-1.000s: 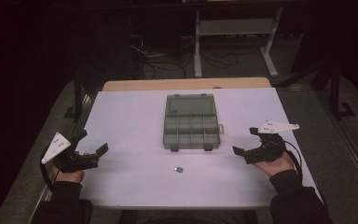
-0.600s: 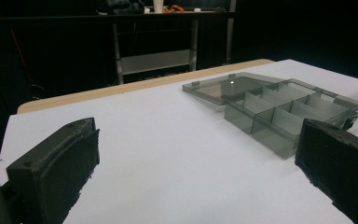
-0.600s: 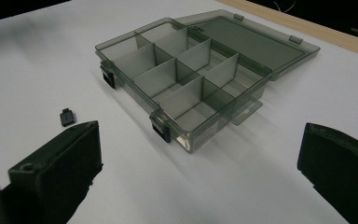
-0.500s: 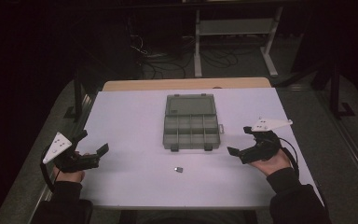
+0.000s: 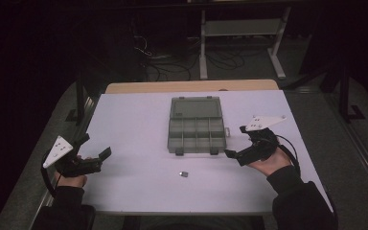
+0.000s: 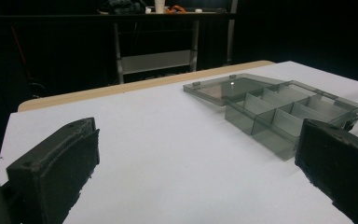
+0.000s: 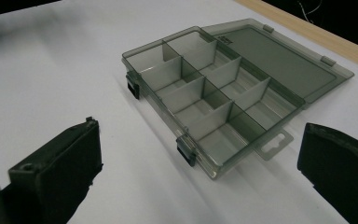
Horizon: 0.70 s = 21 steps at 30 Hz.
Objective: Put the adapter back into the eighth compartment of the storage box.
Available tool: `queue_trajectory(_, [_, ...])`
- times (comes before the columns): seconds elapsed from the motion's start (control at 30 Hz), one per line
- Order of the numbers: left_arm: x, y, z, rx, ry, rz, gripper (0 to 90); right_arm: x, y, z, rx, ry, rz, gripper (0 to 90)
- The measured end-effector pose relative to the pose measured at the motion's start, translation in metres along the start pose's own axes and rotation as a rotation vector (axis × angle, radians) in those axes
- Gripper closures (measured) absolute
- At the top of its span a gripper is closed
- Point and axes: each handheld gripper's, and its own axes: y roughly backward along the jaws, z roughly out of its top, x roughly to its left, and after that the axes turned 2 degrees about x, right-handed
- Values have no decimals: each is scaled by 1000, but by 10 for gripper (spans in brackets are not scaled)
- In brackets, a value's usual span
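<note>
So there's a smoky clear plastic organizer box (image 5: 196,126) sitting mid-table, a bit toward the far side, lid flipped open and lying flat behind the tray. The right gripper (image 5: 236,154) hovers just right of its near corner, jaws spread wide and empty. The left gripper (image 5: 101,158) is well off at the near left, also spread with nothing in it. The box looks light, stiff and kinda slick, so it'd probably skate on the white table (image 5: 124,124); a side wall or the latch edge seems the best place to pinch. The compartments look empty. There's a tiny dark piece (image 5: 184,174) near the front edge, too small to identify.
</note>
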Motion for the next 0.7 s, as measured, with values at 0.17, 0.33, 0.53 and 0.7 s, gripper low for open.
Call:
queue_trajectory(0.17, [0, 0, 0, 0, 2, 1, 0, 4, -4, 8, 17, 19, 14, 0])
queue_trajectory(0.33, [0, 0, 0, 1, 3, 0, 0, 6, -9, 12, 38, 37, 23, 0])
queue_trajectory(0.53, [0, 0, 0, 3, 3, 0, 0, 9, -14, 17, 55, 52, 33, 0])
queue_trajectory(0.7, [0, 0, 0, -1, 4, -3, 0, 11, -19, 19, 67, 64, 44, 0])
